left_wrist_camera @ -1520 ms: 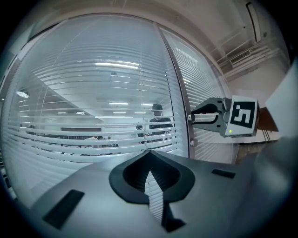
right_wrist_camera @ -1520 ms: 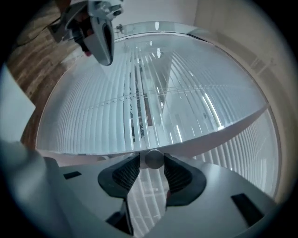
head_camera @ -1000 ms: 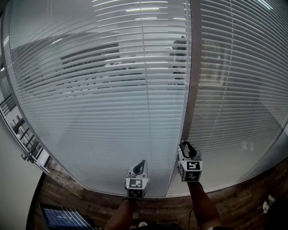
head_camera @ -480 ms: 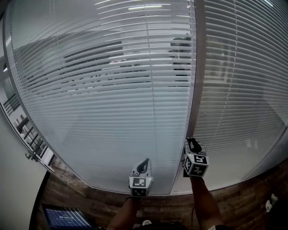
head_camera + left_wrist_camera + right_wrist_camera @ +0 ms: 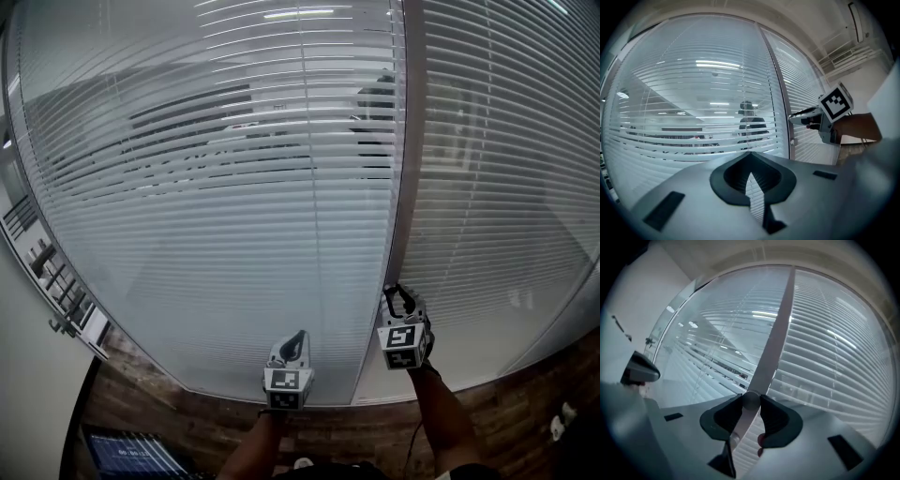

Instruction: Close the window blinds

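**Right tool clamped on the blind knob; left tool closed on nothing**

Two glazed panes are seen in the head view, parted by an upright frame post (image 5: 409,141). Both panes are covered by the window blinds (image 5: 206,197), whose slats are tilted partly open. A thin lift cord (image 5: 310,197) is seen running down the left pane; through that pane's upper slats a lit room and a person (image 5: 375,117) standing behind the glass can be made out; lower down the slats are seen as a paler, denser band.

The right tool (image 5: 395,293) is held against the foot of the frame post, near the window's lower edge. In the right gripper view a small round knob (image 5: 751,400) mounted on the post is gripped between its jaws; both dark pads are pressed against the knob's sides.

The left tool (image 5: 297,338) is held just to the left of the right one, in front of the lower slats of the left pane; whether the slats are touched cannot be told. In the left gripper view its jaws are brought together at the tips and nothing is held between them; only slats are seen beyond the pads.

A marker cube (image 5: 403,343) is carried on the right tool, and a bare forearm (image 5: 439,417) is seen below it; a wooden floor (image 5: 159,412) is seen beneath the window's lower edge.
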